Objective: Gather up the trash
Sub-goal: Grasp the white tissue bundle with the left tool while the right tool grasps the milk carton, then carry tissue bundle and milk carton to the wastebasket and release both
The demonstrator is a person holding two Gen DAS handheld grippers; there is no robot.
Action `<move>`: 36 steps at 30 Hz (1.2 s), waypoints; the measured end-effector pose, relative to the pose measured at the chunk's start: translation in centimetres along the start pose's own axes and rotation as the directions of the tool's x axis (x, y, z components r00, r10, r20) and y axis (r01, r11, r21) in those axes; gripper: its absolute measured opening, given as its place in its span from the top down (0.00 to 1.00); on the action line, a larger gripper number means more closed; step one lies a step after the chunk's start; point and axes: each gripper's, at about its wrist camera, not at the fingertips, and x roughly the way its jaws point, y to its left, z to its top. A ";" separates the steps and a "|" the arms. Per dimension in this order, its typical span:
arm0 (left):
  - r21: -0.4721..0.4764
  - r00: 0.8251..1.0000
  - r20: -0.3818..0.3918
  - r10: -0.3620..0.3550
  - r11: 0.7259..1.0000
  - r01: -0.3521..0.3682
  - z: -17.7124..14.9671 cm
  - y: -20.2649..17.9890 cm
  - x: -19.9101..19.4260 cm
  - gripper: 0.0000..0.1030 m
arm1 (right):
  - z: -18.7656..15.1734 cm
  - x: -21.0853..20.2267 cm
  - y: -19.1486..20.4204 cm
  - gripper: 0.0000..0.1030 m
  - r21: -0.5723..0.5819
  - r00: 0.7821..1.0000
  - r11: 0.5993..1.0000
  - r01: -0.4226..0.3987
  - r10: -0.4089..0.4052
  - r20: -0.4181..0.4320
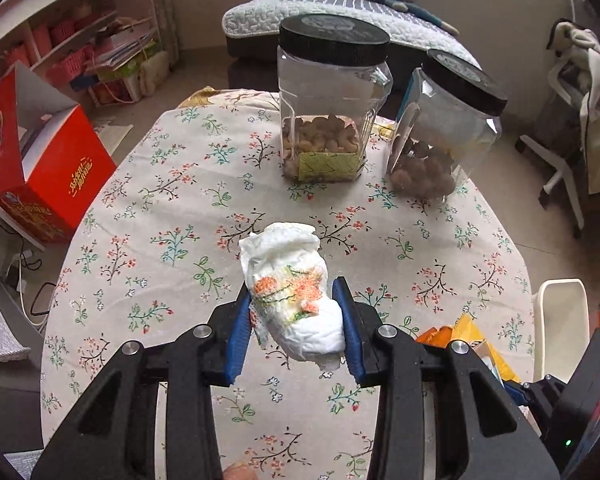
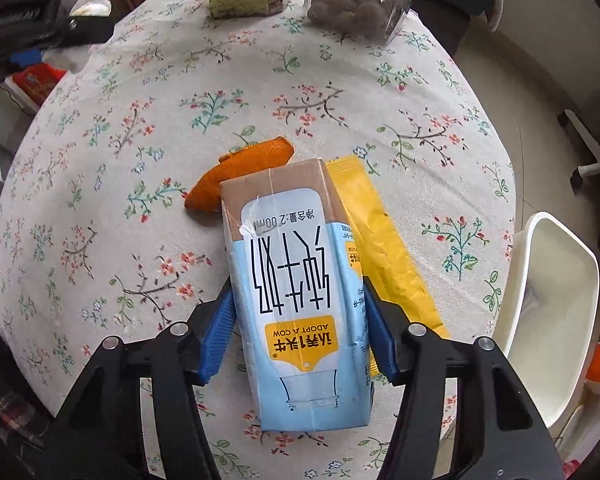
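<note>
My left gripper (image 1: 294, 298) is shut on a crumpled white tissue (image 1: 296, 292) with an orange and green print, held above the floral tablecloth (image 1: 160, 220). My right gripper (image 2: 298, 292) is shut on a light blue milk carton (image 2: 296, 288), held over the table. Under and beyond the carton lie an orange peel (image 2: 240, 172) and a yellow wrapper (image 2: 384, 248). The peel and wrapper also show at the right in the left wrist view (image 1: 460, 332). The left gripper with the tissue shows at the top left of the right wrist view (image 2: 88, 4).
Two clear jars with black lids stand at the table's far side, one with cashews (image 1: 328, 100), one with brown nuts (image 1: 440, 132). A white bin (image 2: 548, 304) stands beside the table's right edge. A red box (image 1: 48, 164) sits to the left.
</note>
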 end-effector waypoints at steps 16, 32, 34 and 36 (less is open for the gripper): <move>-0.142 0.967 0.253 0.029 0.990 0.008 0.4 5.5 -8.9 0.62 | 2.3 -14.1 1.4 0.45 0.117 0.826 0.991 -0.063 -0.014 0.563; -0.075 0.850 0.516 0.105 0.994 -0.078 -2.0 -1.2 -14.4 0.61 | 0.4 -17.4 -0.6 0.45 0.273 0.673 0.962 0.026 -0.219 0.707; -0.053 0.843 0.529 0.098 0.995 -0.082 -2.3 -2.3 -14.6 0.61 | 0.1 -17.8 -0.9 0.45 0.285 0.660 0.958 0.033 -0.235 0.713; -0.033 0.838 0.538 0.088 0.996 -0.083 -2.6 -3.4 -14.7 0.61 | -0.2 -18.1 -1.3 0.45 0.294 0.651 0.955 0.042 -0.250 0.717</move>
